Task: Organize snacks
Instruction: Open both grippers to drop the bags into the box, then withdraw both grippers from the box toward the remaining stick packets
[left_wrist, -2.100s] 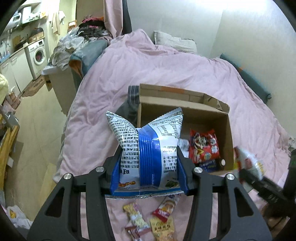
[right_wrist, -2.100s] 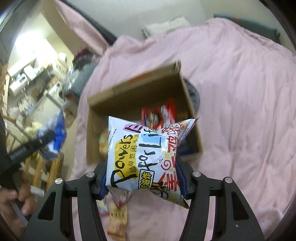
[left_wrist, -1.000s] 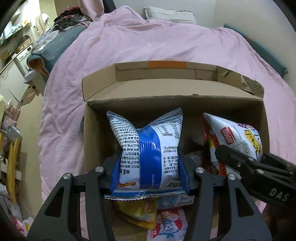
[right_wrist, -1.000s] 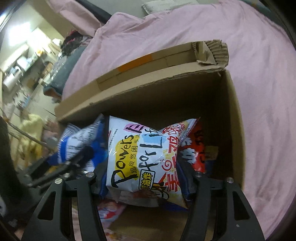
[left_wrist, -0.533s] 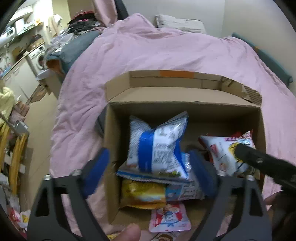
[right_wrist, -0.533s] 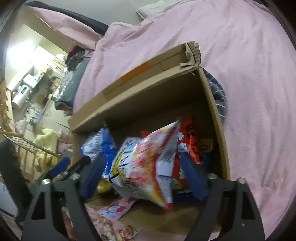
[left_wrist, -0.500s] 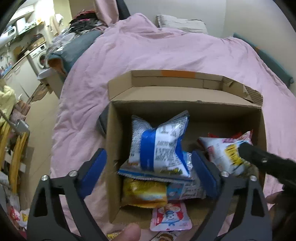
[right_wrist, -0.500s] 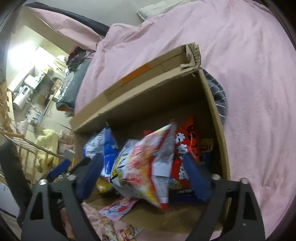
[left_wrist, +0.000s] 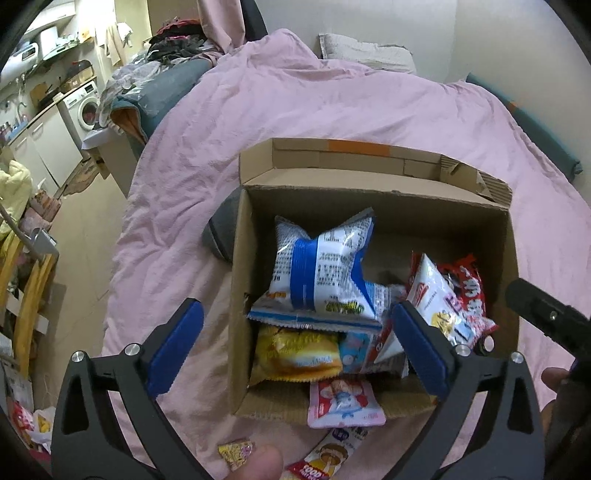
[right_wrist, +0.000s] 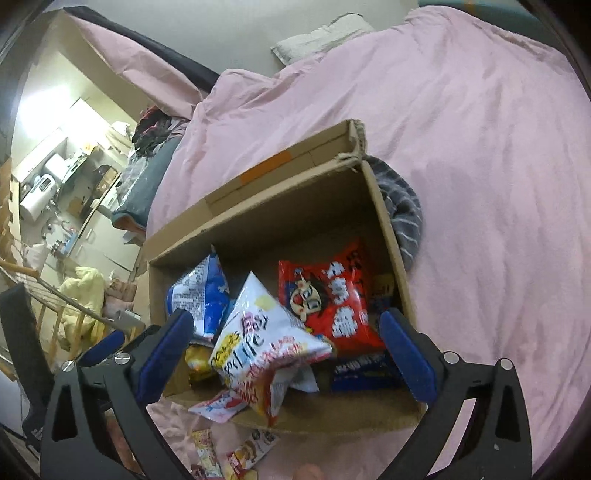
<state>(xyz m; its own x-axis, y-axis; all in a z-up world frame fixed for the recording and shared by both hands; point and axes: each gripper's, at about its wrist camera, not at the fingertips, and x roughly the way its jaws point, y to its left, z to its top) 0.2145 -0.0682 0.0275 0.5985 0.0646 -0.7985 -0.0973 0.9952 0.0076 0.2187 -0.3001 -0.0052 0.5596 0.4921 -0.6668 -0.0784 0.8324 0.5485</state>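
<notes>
Jaws opening, empty; snack bags (left_wrist: 321, 273) in box (left_wrist: 376, 206).

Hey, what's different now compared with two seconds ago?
Both bags were carried over the brown cardboard box and let go: the blue-and-white snack bag left the left gripper, the white-and-red snack bag left the right gripper. Both sets of fingers are opening. The box stays on the pink duvet.

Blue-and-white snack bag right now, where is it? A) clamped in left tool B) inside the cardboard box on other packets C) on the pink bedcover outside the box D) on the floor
B: the blue-and-white snack bag lies inside the brown cardboard box atop a yellow packet, clear of the pads of the left tool, whose jaws are opening.
</notes>
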